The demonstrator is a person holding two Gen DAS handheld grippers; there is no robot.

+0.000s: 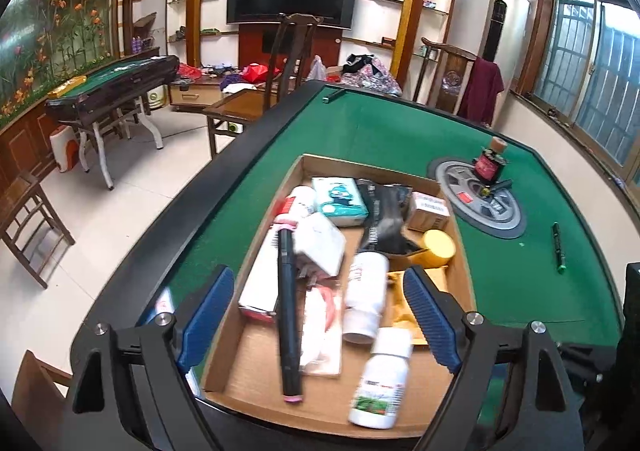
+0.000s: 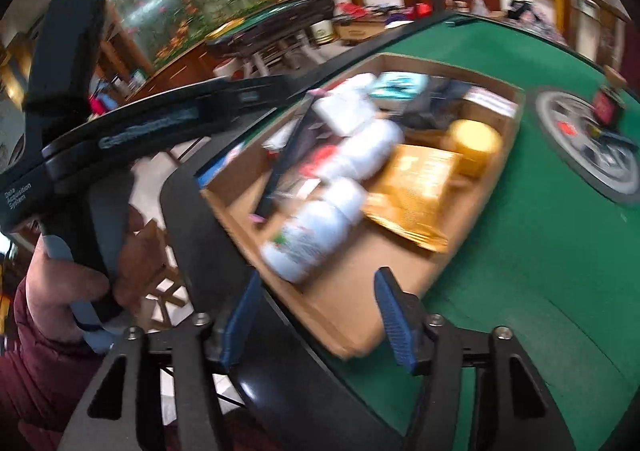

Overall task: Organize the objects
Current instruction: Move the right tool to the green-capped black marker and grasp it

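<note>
From the left wrist, the left hand-held gripper (image 1: 318, 313) hangs released over the cardboard box (image 1: 256, 247) on the desk (image 1: 400, 131); its white bottle (image 1: 380, 383) looks light, rigid and slippery, best pinched across the body. From the right wrist, the right hand-held gripper (image 2: 316, 317) is also released, empty, near the box's corner.

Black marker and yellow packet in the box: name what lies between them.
Left wrist view: between the black marker and the yellow packet lies a white bottle, on its side.

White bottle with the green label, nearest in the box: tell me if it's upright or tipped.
Tipped. The white bottle lies on its side on the cardboard box floor.
</note>
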